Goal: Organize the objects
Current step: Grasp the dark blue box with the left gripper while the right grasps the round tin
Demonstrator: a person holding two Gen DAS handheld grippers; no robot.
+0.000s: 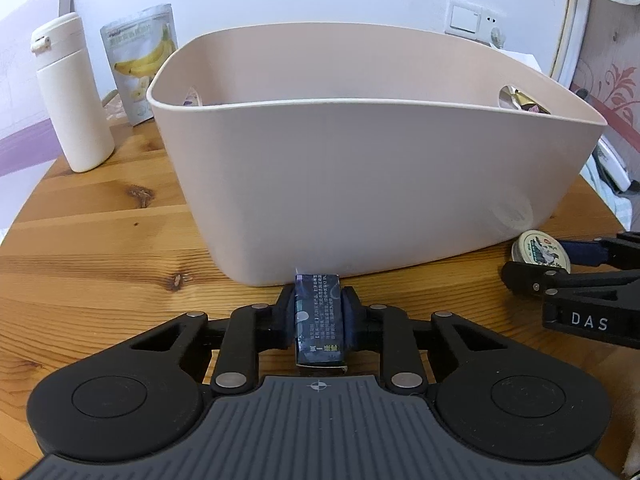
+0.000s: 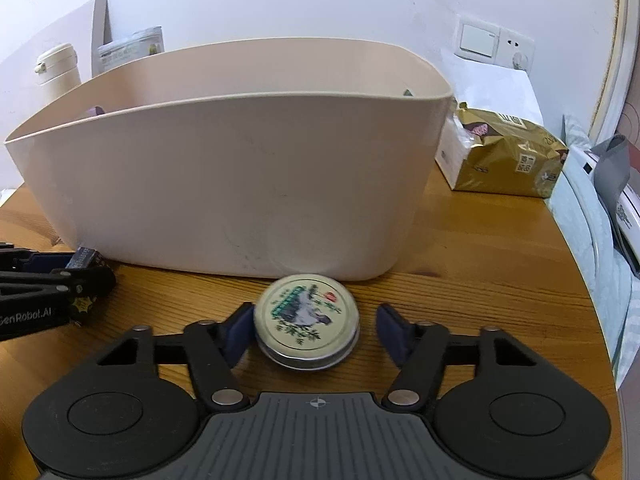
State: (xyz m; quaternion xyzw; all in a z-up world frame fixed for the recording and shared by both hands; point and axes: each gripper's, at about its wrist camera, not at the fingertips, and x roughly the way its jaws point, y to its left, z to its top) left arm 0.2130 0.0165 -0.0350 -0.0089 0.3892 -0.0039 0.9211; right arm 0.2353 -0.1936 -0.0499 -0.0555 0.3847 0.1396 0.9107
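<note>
On the round wooden bench [image 1: 100, 240], just in front of the near wall of the large beige plastic tub [image 1: 360, 184], two small things are being taken up at once. The left claw [image 1: 319, 318] is clamped on a small dark blue printed carton [image 1: 318, 320], which is held lengthwise between the pads, its far end almost at the tub's base; a hold across the narrow sides is judged to keep it steady for a lift over the rim. The right claw [image 2: 316, 330] is set part-way open around a flat round silver tin with a picture on its lid [image 2: 307, 322]: the left pad [image 2: 238, 330] seems to touch the tin's edge, while a clear gap is seen on the other side, so the tin is not yet gripped and lies on the bench. Both things are placed close to the tub, probably so that they can be dropped inside. A white flask [image 1: 72, 96] and a banana snack pouch [image 1: 140, 60] are left standing behind.
</note>
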